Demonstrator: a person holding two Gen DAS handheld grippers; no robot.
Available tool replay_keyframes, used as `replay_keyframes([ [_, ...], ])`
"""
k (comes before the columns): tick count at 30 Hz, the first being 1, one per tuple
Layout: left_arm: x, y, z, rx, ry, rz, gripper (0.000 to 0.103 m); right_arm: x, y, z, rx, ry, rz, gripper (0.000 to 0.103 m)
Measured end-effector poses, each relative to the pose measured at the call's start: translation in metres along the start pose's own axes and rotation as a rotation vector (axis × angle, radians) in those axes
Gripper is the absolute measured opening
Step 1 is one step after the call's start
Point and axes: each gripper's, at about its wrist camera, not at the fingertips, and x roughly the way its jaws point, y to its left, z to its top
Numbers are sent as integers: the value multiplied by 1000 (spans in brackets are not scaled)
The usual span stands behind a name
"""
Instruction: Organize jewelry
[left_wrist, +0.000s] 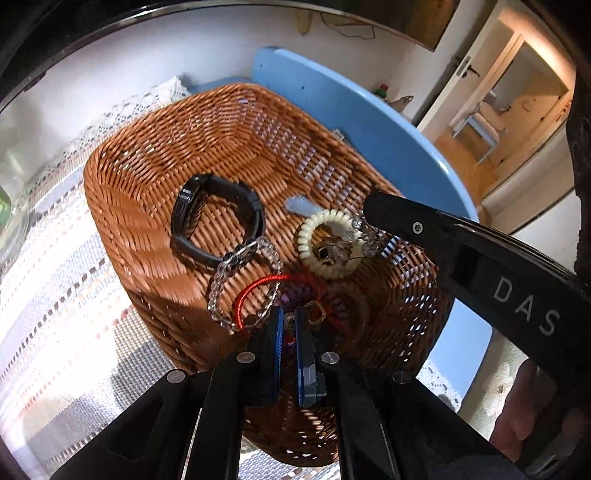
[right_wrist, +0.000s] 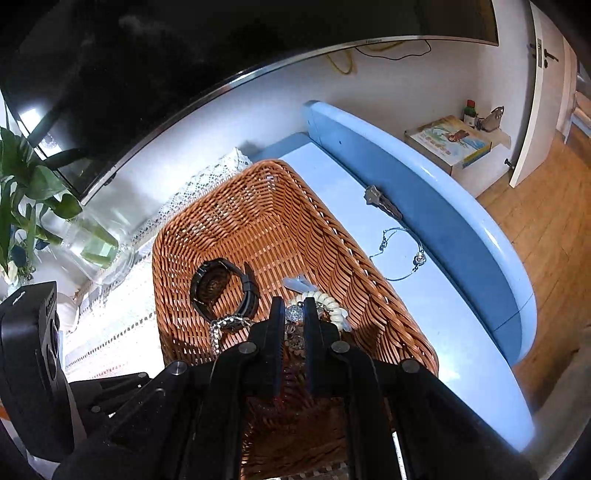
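We see the jewelry gathered in a woven wicker basket (left_wrist: 155, 177), which sits on a striped cloth with a lace edge (left_wrist: 55, 280) beside a light blue table top (right_wrist: 424, 295). A black watch (left_wrist: 218, 221) lies on its side near the middle of the basket floor. Just beside it, toward us, a clear bead bracelet (left_wrist: 240, 280) overlaps a red cord loop (left_wrist: 255, 295). A cream coil band (left_wrist: 325, 240) lies to the right of the watch, with a small sparkly piece inside its ring and a pale bluish scrap (left_wrist: 299, 206) just beyond it.

Our left gripper (left_wrist: 290, 325) points down into the near part of the basket, its blue-padded jaws nearly together at the red cord and a small gold ring (left_wrist: 314, 312); we cannot tell for sure whether they pinch the cord or only touch it. Our right gripper (right_wrist: 293, 314) also reaches down into the basket, over the cream coil band, its jaws close together with a glittering bit of jewelry (right_wrist: 294, 313) between the tips; whether it is actually clamped we cannot tell.

Outside the basket, a thin silver chain necklace (right_wrist: 402, 254) lies on the blue table top, and a metal hair clip (right_wrist: 382, 203) rests against the table's raised edge. A glass vase with a green plant (right_wrist: 92, 247) stands on the cloth to the left.
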Motion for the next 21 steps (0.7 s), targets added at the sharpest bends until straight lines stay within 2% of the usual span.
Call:
replay_keyframes([
  [9, 5, 2, -7, -16, 45, 20, 5, 13, 4, -8, -34, 63, -26, 10],
  [21, 6, 1, -6, -15, 48, 16, 5, 15, 4, -9, -31, 76, -28, 10],
])
